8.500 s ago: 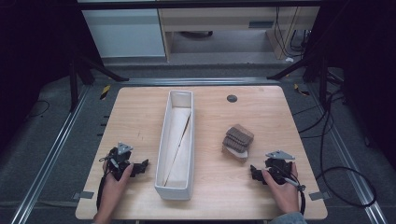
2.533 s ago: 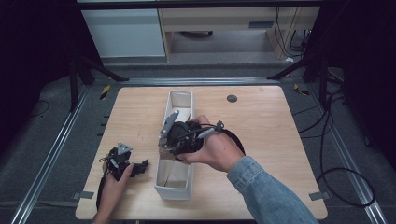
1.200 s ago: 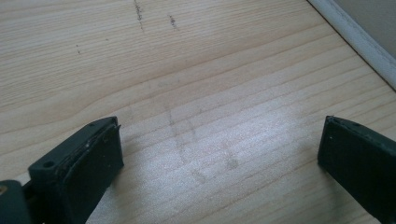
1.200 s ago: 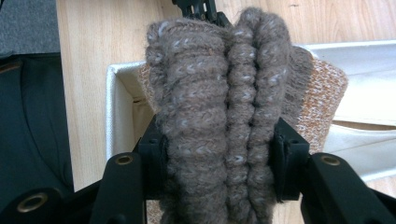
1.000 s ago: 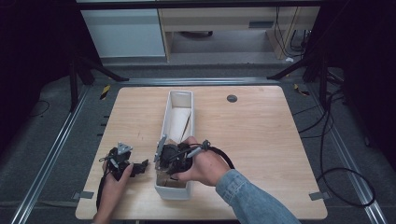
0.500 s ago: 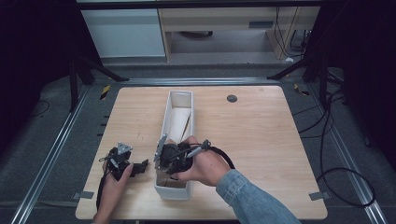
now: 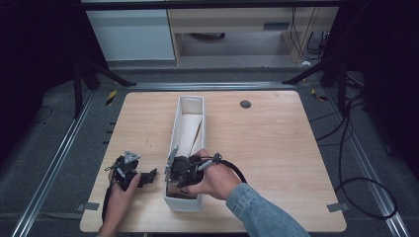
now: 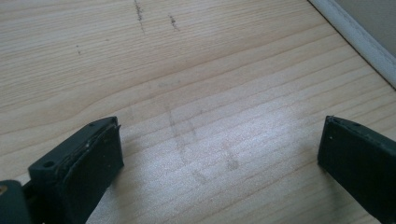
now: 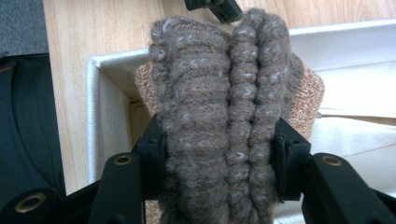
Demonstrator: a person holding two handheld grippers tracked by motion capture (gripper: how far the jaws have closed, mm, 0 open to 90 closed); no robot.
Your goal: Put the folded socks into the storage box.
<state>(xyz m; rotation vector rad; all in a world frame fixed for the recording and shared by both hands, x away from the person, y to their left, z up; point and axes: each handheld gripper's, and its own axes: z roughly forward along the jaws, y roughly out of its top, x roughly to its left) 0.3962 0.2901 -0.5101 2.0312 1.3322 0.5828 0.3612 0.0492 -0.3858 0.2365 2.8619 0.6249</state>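
Note:
A folded brown knitted piece, with an orange-flecked layer behind it, is pinched between the jaws of my right gripper. In the high view my right gripper holds that knitted piece down inside the near end of a long white box. The box's corner lies right behind the bundle. My left gripper rests on the table just left of the box. Its jaws stand wide open over bare wood with nothing between them.
A sheet of pale paper or card lies in the far half of the box. A small dark round disc sits on the table's far side. Cables loop on the floor at the right, past the table's edge.
The right gripper took the knitted piece from the table's right side and carried it over the box, then down to the box's near end. Over the last second nothing visibly moved.

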